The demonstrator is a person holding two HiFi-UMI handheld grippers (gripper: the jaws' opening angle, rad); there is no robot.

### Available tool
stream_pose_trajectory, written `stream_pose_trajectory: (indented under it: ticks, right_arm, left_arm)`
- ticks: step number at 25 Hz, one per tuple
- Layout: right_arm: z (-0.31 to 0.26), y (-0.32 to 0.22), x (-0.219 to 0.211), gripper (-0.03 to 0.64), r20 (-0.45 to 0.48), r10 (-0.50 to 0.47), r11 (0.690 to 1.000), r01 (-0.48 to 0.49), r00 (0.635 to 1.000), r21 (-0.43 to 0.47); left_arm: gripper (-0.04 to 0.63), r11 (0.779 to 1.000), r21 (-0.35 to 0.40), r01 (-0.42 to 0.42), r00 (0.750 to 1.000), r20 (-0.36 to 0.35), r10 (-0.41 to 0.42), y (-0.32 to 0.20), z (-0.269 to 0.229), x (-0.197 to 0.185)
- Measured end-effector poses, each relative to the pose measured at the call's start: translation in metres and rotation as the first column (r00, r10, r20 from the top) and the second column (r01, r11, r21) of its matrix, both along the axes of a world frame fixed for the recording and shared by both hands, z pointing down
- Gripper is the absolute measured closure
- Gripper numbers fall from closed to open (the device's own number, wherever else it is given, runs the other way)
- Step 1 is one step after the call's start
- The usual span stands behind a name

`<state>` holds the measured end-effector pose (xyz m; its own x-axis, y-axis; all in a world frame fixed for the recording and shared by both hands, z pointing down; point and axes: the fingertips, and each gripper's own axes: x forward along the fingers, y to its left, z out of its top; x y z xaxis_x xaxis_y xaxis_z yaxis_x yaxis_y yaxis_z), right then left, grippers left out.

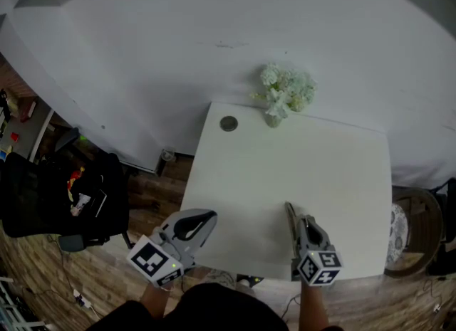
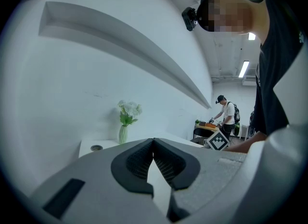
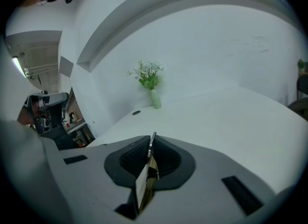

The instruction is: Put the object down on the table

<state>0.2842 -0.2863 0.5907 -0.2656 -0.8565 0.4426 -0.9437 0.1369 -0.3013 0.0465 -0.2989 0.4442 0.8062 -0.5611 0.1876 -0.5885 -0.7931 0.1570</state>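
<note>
Left tongs (image 1: 208,218): I read them as closed, tips touching, nothing between them (image 2: 153,141). They sit near left, just off the surface's near-left corner.
Right tongs (image 1: 298,228): narrow, pads clamped on a thin flat object (image 3: 150,144).
Thin flat object (image 1: 288,212): I see it edge-on in the right gripper view, upright between the pads, with its tip poking a little past the jaw tips (image 3: 153,135). It looks grey with a brownish lower part. I cannot tell what it is.
Object location: in the right tongs, over the near right part of the surface. I cannot tell whether it touches the surface.
Surface (image 1: 320,173): white, square, bare across the middle.
Vase of flowers (image 1: 283,95): upright at the far edge, centre-left; pale green vase, white blooms (image 3: 151,88).
Round grommet (image 1: 228,123): set in the far left corner, left of the vase and apart from it.
Surroundings: black chair (image 1: 64,194) on the floor well left of the surface; round stool (image 1: 420,230) just off its right edge.
Background: I note a person (image 2: 226,117) standing at a distant desk in the left gripper view.
</note>
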Motion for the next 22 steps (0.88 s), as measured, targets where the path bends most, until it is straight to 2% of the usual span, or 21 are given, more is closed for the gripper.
stream_pose_trajectory:
  ticks: [7, 10, 15, 22]
  right_arm:
    - [0.008, 0.003, 0.001, 0.597, 0.0, -0.003, 1.0, 0.003, 1.0, -0.021]
    - [0.012, 0.005, 0.002, 0.597, -0.002, -0.005, 0.999, 0.005, 1.0, -0.035]
    - [0.02, 0.005, 0.002, 0.597, 0.004, -0.001, 0.998, 0.002, 1.0, -0.056]
    - [0.025, 0.005, 0.002, 0.597, 0.004, -0.001, 0.997, 0.001, 1.0, -0.073]
  left_arm:
    - [0.595, 1.0, 0.012, -0.007, 1.0, -0.002, 0.007, 0.0, -0.003, 0.002]
    - [0.595, 1.0, -0.015, 0.003, 1.0, -0.001, -0.003, 0.001, -0.001, 0.001]
    - [0.595, 1.0, 0.018, -0.002, 1.0, -0.007, 0.002, -0.001, -0.005, 0.0]
    - [0.595, 1.0, 0.017, 0.01, 1.0, -0.007, -0.01, -0.001, -0.007, -0.004]
